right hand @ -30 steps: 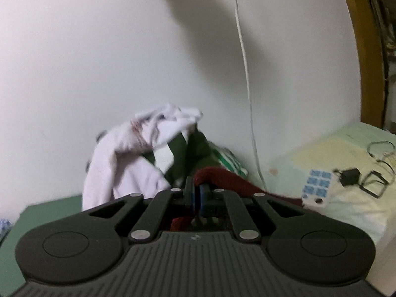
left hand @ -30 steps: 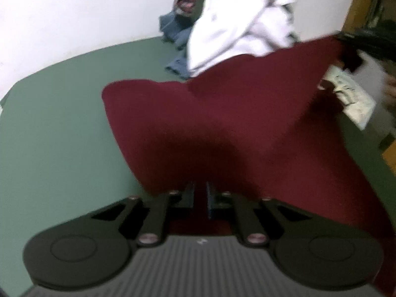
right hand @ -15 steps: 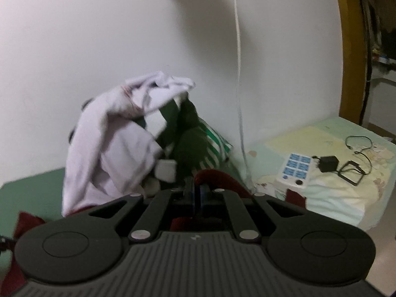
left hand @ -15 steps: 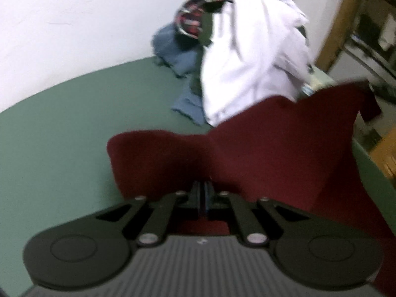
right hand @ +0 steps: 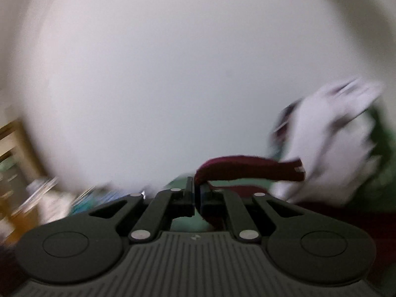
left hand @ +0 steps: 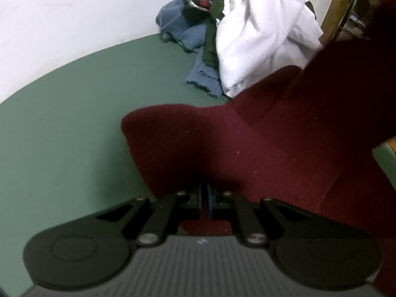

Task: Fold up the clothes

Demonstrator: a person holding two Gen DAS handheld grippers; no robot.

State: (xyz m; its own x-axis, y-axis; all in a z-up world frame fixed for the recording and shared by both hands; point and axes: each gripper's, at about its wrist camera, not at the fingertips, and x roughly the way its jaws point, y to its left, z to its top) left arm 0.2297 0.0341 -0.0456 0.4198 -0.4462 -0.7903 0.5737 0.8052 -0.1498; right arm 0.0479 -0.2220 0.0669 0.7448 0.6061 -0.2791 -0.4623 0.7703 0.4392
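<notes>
Both the left gripper (left hand: pixel 204 199) and right gripper (right hand: pixel 196 196) clench the dark red fleece garment (left hand: pixel 247 148), which may slip from a fast swing.

The dark maroon garment (left hand: pixel 259 143) is a soft, matt, finely napped cloth flecked with pale lint. The flat green tabletop (left hand: pixel 61 123) looks smooth and matt. The heaped white cloth (left hand: pixel 259 32) seems a thin cotton, though blur hides its weave. The blue ribbed knit (left hand: pixel 203 74) has a frayed, rough hem.
</notes>
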